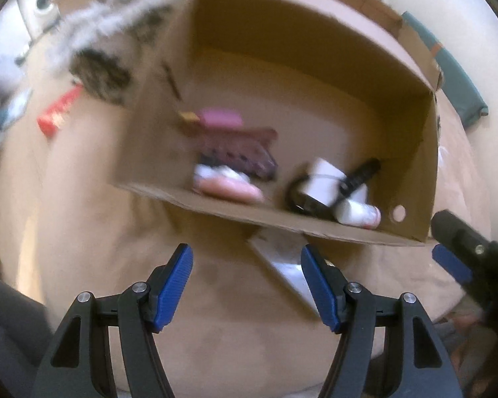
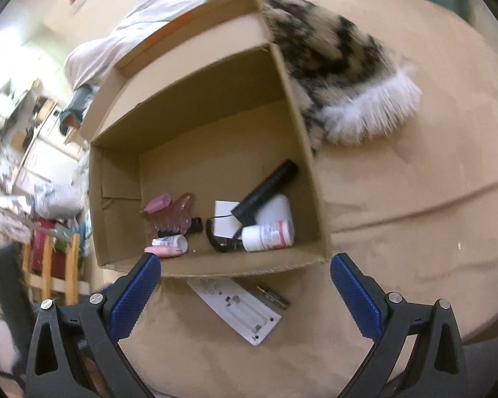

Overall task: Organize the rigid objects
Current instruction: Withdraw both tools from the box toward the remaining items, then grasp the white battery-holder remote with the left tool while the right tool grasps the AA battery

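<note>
Cardboard walls of an open box (image 2: 308,152) on the tan bedspread (image 2: 415,199) already corral the sorted things: a black flashlight (image 2: 269,187), a white pill bottle (image 2: 269,237), a pink hair claw (image 2: 172,215) and a white block (image 2: 225,220), all bunched against the near wall. Outside, just below that wall, a flat white plate (image 2: 239,308) lies beside a slim metal piece (image 2: 272,295); these look like the leftovers. Both grippers tilt down toward them, likely to collect them. The left gripper (image 1: 247,285) has its fingers parted and empty; the right gripper (image 2: 245,293) is spread wider, holding nothing.
</note>
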`<state>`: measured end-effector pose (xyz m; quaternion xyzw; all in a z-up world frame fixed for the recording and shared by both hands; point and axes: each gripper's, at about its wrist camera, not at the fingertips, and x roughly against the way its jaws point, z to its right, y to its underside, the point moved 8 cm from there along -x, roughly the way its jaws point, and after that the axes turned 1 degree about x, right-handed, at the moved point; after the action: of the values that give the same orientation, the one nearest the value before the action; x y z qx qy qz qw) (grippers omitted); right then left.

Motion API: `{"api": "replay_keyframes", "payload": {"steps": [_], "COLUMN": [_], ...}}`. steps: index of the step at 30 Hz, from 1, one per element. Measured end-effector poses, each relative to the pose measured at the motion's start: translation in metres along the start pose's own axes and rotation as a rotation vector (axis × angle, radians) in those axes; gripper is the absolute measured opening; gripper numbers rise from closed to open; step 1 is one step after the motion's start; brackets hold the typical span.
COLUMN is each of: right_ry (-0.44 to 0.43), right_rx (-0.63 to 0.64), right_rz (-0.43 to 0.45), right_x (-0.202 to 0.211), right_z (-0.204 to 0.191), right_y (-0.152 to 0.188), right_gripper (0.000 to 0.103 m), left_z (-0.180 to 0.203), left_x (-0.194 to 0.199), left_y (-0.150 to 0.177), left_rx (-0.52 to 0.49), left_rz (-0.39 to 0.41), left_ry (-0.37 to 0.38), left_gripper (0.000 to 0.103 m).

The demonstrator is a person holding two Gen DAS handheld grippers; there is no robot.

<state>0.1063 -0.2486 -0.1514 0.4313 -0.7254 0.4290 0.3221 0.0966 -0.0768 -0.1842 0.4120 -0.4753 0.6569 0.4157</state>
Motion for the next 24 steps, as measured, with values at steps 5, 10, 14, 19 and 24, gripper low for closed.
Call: {"api": "replay_keyframes", "payload": {"steps": [5, 10, 14, 19, 24], "right_ry": [-0.019, -0.038, -0.046, -0.061, -0.054], "right_rx": [-0.059, -0.102, -0.106, -0.099, -0.079], "right_rz": [0.004, 0.0, -0.01, -0.012, -0.028], "right_x": [0.001, 0.0, -0.001, -0.003, -0.009], "right_z": [0.012, 0.02, 0.021, 0.016, 0.011], "right_y": [-0.002, -0.003, -0.004, -0.006, -0.004], "right_gripper": [0.103, 0.103, 0.103, 0.103, 0.103], "left_z": [0.03, 0.038, 0.036, 0.033, 0.027], "left_x": [-0.041, -0.074, -0.08, -0.077, -0.069], "left_y": [0.008, 0.013, 0.014, 0.015, 0.02], "left_rx": [0.032, 0.043, 0.064, 0.037, -0.058], "left_rz": [-0.045, -0.101, -0.104, -0.125, -0.177], "left_ry": [-0.012, -0.081, -0.076, -0.033, -0.036], "left_gripper": [0.065, 0.065, 0.065, 0.058, 0.054]}}
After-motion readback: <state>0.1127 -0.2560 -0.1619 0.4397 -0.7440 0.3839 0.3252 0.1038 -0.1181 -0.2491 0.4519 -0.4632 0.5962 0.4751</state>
